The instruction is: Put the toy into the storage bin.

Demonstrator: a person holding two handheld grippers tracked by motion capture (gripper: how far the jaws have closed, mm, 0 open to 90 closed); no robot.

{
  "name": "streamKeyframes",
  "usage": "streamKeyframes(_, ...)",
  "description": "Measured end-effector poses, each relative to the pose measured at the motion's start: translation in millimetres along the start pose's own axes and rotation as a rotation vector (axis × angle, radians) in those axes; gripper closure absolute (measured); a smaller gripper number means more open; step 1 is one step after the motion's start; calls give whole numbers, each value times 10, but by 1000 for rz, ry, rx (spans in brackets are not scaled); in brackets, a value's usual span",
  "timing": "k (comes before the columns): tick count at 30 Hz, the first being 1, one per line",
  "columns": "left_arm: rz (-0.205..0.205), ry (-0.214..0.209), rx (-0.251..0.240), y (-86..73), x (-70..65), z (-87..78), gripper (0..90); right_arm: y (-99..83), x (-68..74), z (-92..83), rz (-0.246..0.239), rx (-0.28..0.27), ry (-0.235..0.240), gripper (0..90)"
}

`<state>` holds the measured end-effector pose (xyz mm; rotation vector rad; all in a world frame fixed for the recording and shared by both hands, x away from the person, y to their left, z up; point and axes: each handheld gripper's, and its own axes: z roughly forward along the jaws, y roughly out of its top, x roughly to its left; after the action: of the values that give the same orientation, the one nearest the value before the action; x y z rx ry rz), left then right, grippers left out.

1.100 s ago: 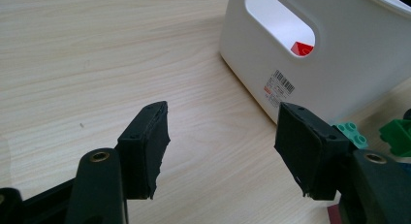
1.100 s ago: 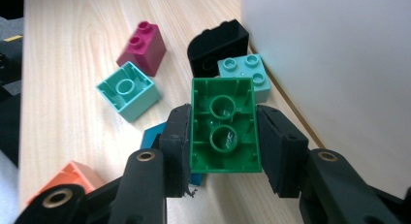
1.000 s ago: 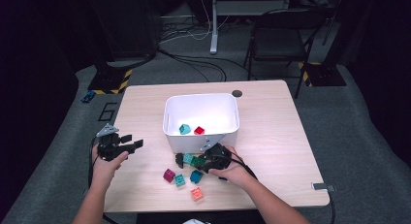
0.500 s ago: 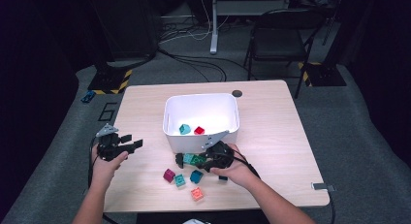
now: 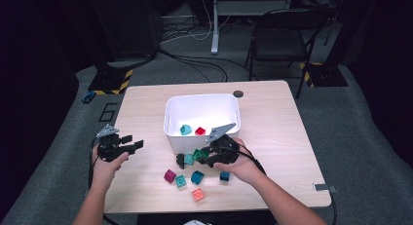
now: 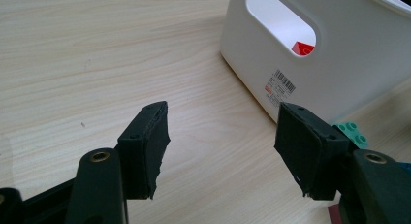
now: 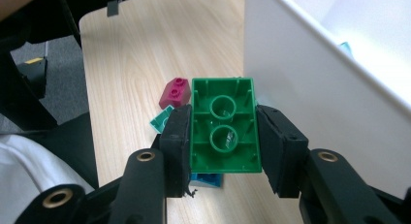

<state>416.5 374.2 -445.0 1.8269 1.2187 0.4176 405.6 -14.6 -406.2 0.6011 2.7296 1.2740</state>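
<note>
Little has moved since a second ago: the right hand-held gripper (image 5: pixel 191 158), clamped across the short sides of a green brick (image 7: pixel 224 132), hovers just off the bin (image 5: pixel 202 136) at its 12 o'clock, while the left hand-held gripper (image 6: pixel 223 151) gapes empty.

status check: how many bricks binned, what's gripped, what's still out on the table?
Done: two bricks lie in the white bin, a teal one and a red one.
In hand: the right gripper is shut on a green brick, underside up, beside the bin wall.
Left: magenta, blue and orange bricks, plus a few more, remain on the table. The left gripper is open and holds nothing.
</note>
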Motion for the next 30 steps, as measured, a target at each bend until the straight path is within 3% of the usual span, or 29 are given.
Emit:
streamKeyframes(18, -7, 2, -13, -4, 7, 4, 364, 366, -138, -413, 21, -71, -15, 584)
streamKeyframes(30, -7, 1, -11, -5, 13, 4, 364, 576, -330, -439, 30, -101, -46, 584)
